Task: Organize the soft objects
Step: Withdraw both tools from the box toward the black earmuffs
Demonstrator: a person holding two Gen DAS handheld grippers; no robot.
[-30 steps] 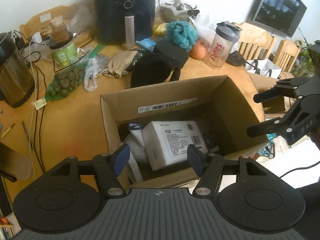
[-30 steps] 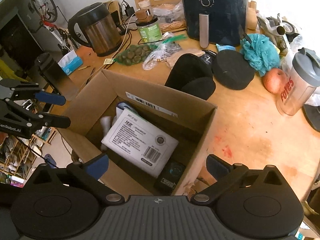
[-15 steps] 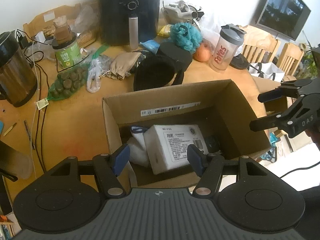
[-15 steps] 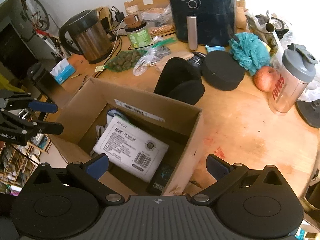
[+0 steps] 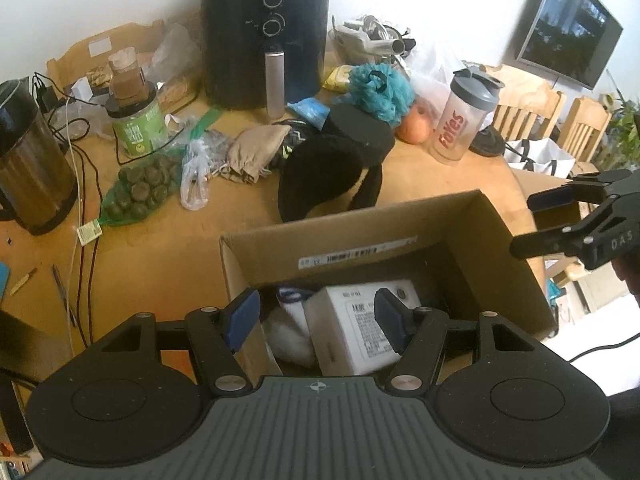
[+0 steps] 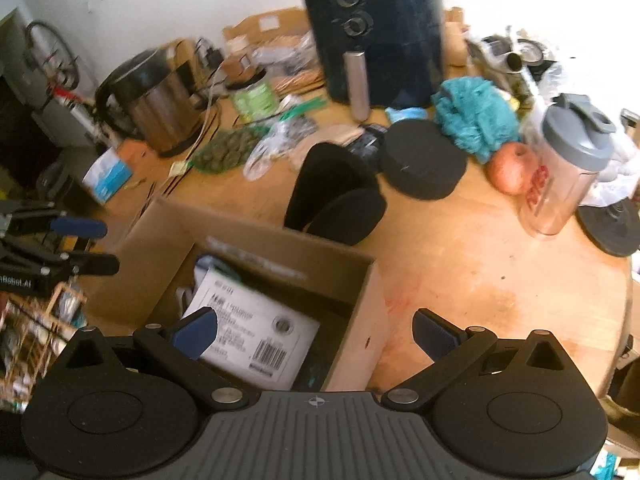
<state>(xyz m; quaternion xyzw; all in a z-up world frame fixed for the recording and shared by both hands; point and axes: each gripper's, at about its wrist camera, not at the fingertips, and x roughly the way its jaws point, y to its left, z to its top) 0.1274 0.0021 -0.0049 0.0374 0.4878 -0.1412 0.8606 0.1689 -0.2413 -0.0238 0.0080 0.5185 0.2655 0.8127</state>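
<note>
Both hand-held grippers, left (image 5: 316,322) and right (image 6: 314,330), hang wide open and empty over the cardboard box (image 5: 500,236). Behind the box, the black plush piece (image 5: 320,176) looks light and squashy. Pinching its thick edge should hold it.

Matt brown cardboard box (image 5: 496,240) on a smooth wooden table (image 6: 480,264); fuzzy black cloth (image 5: 320,172).

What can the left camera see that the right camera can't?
Only the left wrist view shows the TV on the wall and the wooden chairs. Only the right wrist view shows the bicycle wheel and the tissue box. Both show the cardboard box, the white package inside it, the black air fryer, the teal bath pouf, and both tongs open: left tongs, right tongs.
</note>
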